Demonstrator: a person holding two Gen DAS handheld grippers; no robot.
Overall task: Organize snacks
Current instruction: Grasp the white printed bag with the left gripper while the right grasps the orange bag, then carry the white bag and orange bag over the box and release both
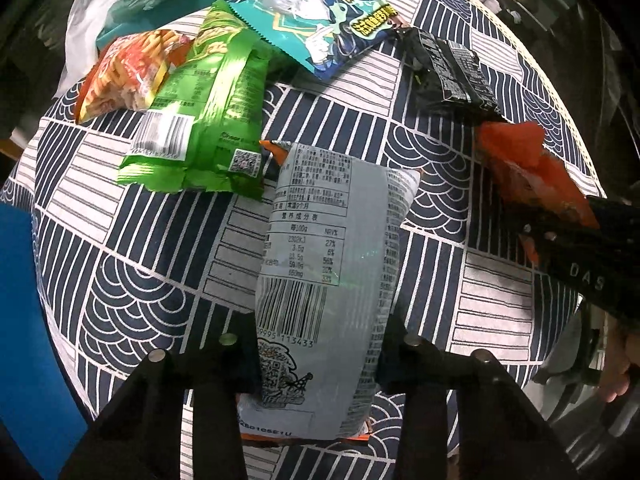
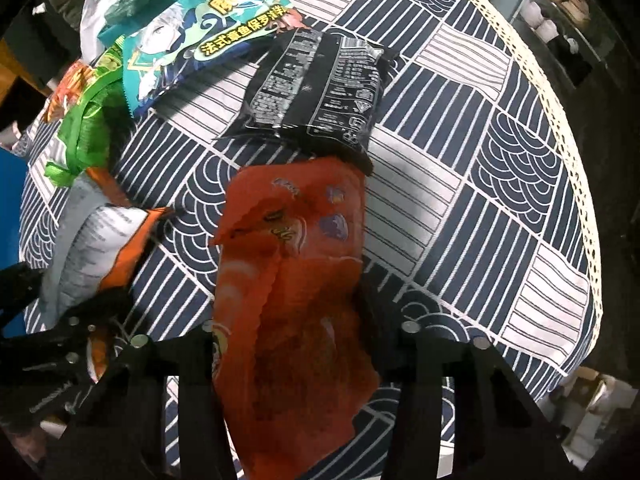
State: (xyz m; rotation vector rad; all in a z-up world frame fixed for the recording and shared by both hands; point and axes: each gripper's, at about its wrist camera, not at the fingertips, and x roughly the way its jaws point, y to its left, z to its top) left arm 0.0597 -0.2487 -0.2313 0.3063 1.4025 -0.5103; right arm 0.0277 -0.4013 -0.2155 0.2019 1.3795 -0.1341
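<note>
Here six snack bags show. The left gripper (image 1: pixel 316 364) pinches one grey bag (image 1: pixel 328 264) above the table (image 1: pixel 500 320). The right gripper (image 2: pixel 296 344) squeezes one orange bag (image 2: pixel 292 280). Green (image 1: pixel 204 116), teal (image 1: pixel 324 20), black (image 2: pixel 316 84) and red-orange (image 1: pixel 128 72) bags lie together. The cloth's right side near the lace edge (image 2: pixel 576 152) is bare.

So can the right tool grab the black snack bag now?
Probably not yet. The right tool is already shut on the orange bag, so its fingers are full. The black bag lies just beyond, with nothing lying over it, reachable once the orange bag is put down.
</note>
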